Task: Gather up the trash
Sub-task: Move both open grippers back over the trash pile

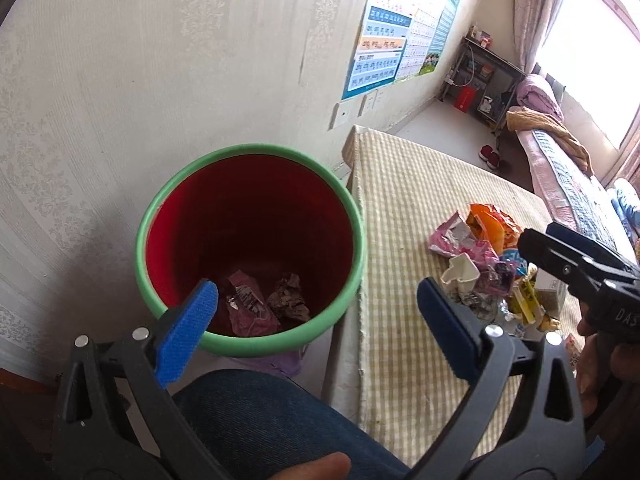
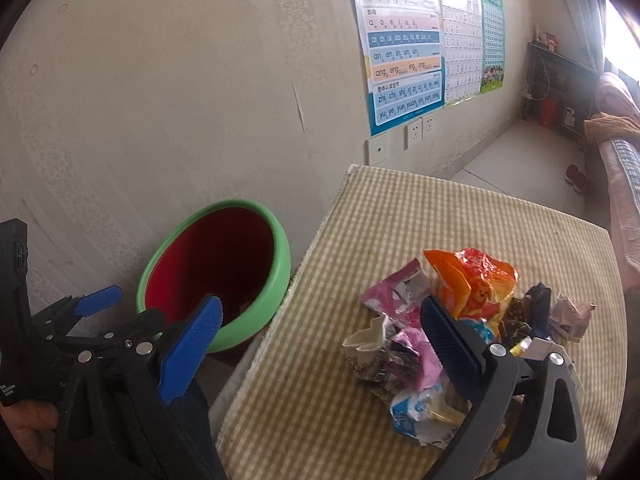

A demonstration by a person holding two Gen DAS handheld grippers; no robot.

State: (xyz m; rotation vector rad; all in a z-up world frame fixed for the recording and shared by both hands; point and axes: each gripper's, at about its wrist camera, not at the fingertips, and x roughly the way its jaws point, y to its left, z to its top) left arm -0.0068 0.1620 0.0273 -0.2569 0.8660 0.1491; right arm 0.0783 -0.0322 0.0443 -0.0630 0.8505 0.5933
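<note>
While both grippers hang empty with jaws spread wide, the left gripper (image 1: pixel 316 312) poised over the bin (image 1: pixel 352 216) and the right gripper (image 2: pixel 320 340) angled toward the pile of wrappers (image 2: pixel 448 332), nothing pinched in either. Heaped on the checked cloth of the bench (image 2: pixel 400 220), near its front edge, well apart from the bin standing on the floor just beside the bench. Light, crinkly, probably slippery stuff: foil and plastic film that will crush under the pads instead of resisting, so best taken at a raised fold or bunched edge, not flat against the cloth. Orange bag (image 2: pixel 472 280) puffed up on top, the easiest bite; white paper cup (image 2: pixel 366 340) already crumpled, stiffer, graspable across its rim (may spring back a little). Two wrappers (image 1: pixel 260 304) already lying in the bin's bottom. A knee in denim (image 1: pixel 272 420) below, a wall chart (image 2: pixel 400 48) behind. Loose neighbours likely to drag along or slide off the bench edge
</note>
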